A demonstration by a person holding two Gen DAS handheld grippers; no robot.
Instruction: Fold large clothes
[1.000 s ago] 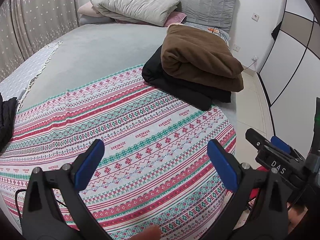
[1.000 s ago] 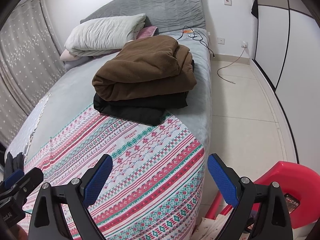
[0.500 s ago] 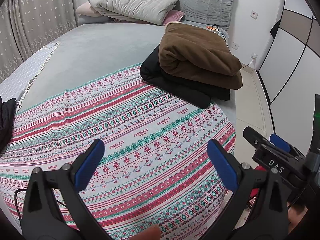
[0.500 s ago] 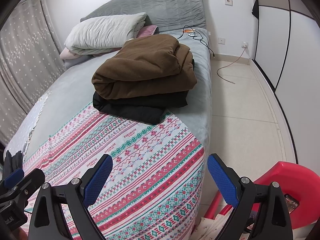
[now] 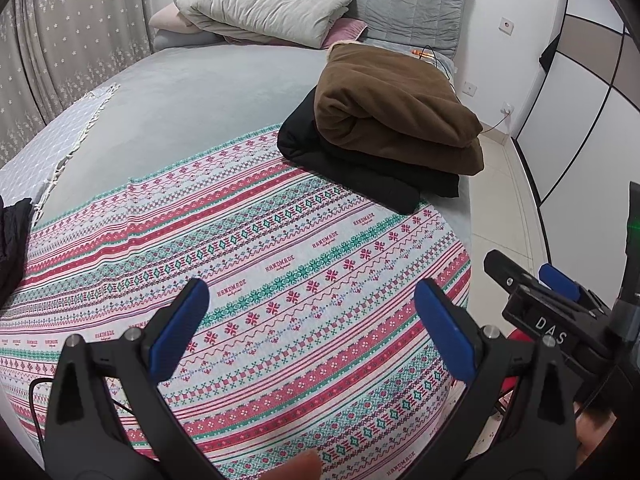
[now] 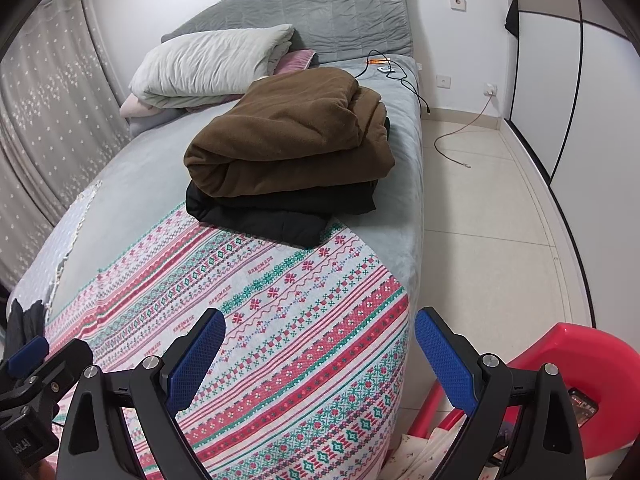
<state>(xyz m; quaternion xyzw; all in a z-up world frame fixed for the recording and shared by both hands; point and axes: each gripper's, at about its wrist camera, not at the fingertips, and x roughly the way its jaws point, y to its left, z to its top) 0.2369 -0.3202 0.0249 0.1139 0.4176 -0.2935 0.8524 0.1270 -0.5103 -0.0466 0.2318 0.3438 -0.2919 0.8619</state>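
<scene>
A red, green and white patterned cloth (image 5: 280, 280) lies spread flat over the near end of the bed; it also shows in the right wrist view (image 6: 280, 320). A folded brown garment (image 5: 392, 112) lies on a folded black garment (image 5: 360, 172) at the cloth's far right corner; both show in the right wrist view, brown (image 6: 292, 136) on black (image 6: 276, 212). My left gripper (image 5: 310, 320) is open and empty above the cloth's near part. My right gripper (image 6: 320, 356) is open and empty over the cloth's near right edge, and shows at the right of the left wrist view (image 5: 532, 288).
Grey bed (image 5: 192, 96) with pillows (image 5: 260, 4) at the headboard. A dark garment (image 5: 12, 236) lies at the left edge. A red plastic stool (image 6: 592, 364) stands on the tiled floor (image 6: 492, 240) right of the bed. A cable (image 6: 452, 148) trails on the floor.
Both grippers have drifted slightly; the folded pile sits a little higher and further left in the left wrist view. Both stay open and nothing was taken hold of.
</scene>
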